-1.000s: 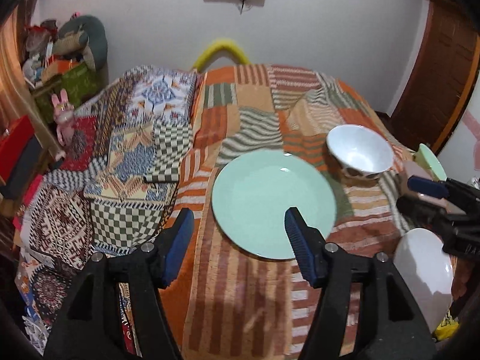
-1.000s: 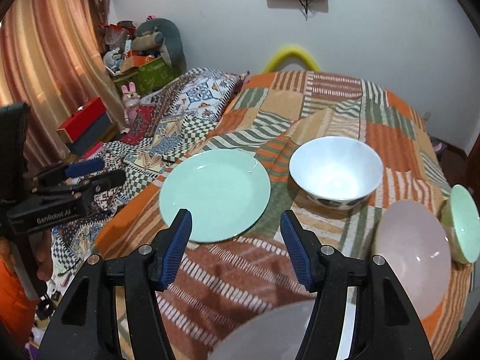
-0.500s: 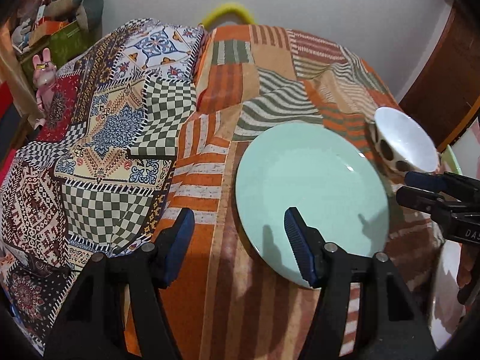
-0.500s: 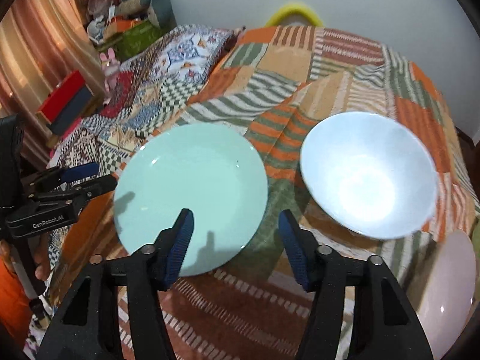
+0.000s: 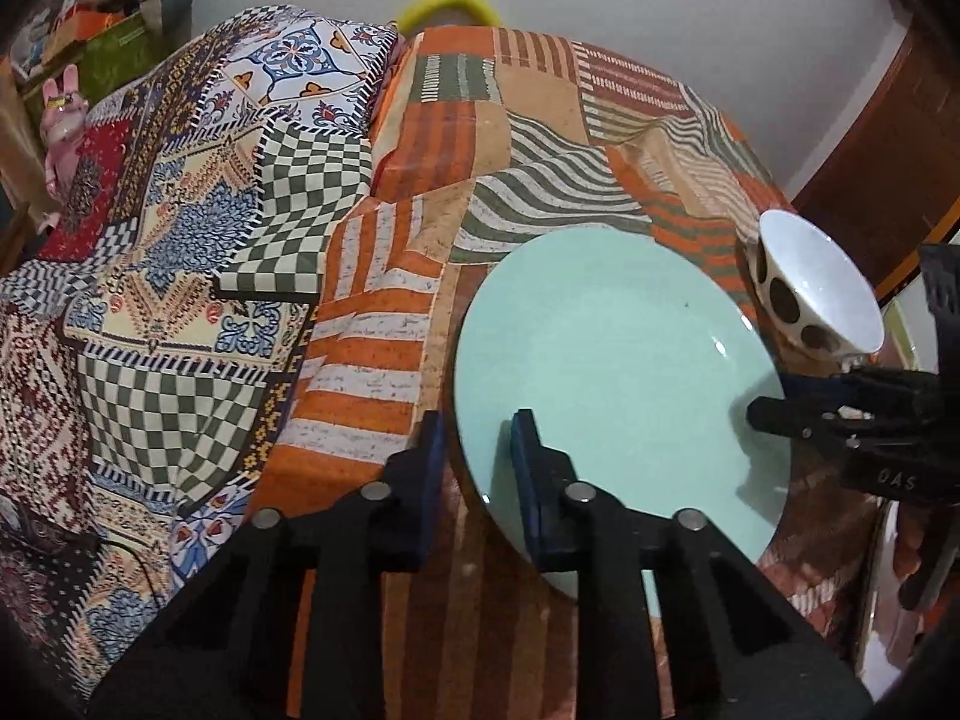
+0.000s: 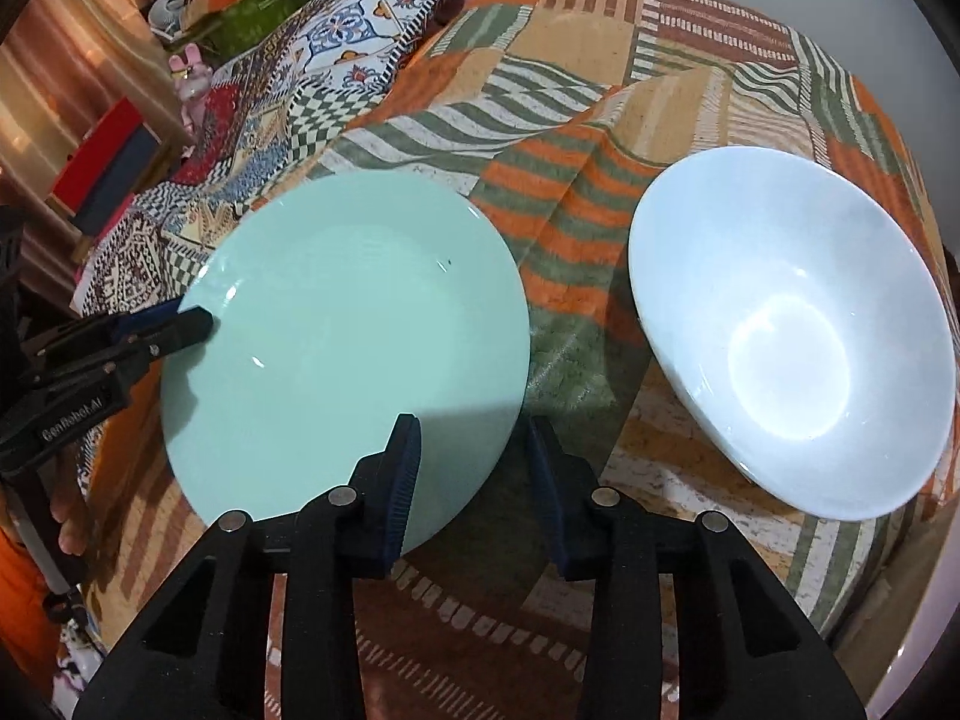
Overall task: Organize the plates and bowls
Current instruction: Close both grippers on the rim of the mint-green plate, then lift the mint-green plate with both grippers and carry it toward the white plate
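step: both grippers closing on opposite rims of the green plate [image 6: 348,324], apparently to lift it.
left gripper [image 5: 477,441]: jaws have just been closing; plate rim sits between them, pinched by the look of it.
right gripper [image 6: 471,444]: jaws have just been closing, straddling the rim at 5 o'clock; a gap shows, no firm grip yet.
next: likely finish the right grip, then lift level.
white bowl [image 6: 792,330]: at 3 o'clock of the plate, apart.
surface: patchwork bedspread [image 6: 576,120], soft, uneven.
room: white wall [image 5: 660,0] at 12 o'clock.
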A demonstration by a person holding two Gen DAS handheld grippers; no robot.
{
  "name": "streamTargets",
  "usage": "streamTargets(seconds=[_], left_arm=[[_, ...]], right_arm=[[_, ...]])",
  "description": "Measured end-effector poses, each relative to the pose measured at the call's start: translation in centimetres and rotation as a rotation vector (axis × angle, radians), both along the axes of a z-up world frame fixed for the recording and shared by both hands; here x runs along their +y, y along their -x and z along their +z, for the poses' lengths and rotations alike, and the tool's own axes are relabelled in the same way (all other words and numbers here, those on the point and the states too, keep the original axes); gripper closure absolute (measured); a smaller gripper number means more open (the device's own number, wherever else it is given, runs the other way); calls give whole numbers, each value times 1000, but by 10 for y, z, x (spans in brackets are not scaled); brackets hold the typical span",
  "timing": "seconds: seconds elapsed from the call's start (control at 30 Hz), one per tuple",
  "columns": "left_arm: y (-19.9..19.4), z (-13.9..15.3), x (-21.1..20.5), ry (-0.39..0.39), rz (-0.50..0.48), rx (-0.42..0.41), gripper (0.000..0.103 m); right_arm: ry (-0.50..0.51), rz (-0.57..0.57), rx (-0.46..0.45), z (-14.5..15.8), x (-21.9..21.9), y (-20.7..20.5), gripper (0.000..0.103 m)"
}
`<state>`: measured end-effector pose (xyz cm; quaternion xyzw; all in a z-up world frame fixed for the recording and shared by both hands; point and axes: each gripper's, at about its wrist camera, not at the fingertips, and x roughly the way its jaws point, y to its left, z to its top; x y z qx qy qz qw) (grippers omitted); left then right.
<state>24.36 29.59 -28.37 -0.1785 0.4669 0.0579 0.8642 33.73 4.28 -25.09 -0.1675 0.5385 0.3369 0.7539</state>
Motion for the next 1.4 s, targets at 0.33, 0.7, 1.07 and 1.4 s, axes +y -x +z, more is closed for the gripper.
streamTargets(seconds=[0.33,0.7,1.07,1.4], left_arm=[[0,1,-7,-25,16,12,86],[37,37,-31,-79,7,-42,86],[80,107,-65,-121,-13,-157,85],[112,148,-114,-99,-73,-214,84]], right_arm=[[2,9,27,-4,7,-1,72],[-54,-2,18,18,-9,16,80],[-177,-11,-96,82,-42,50,81],[-266,-35,-185,132,-95,87,81]])
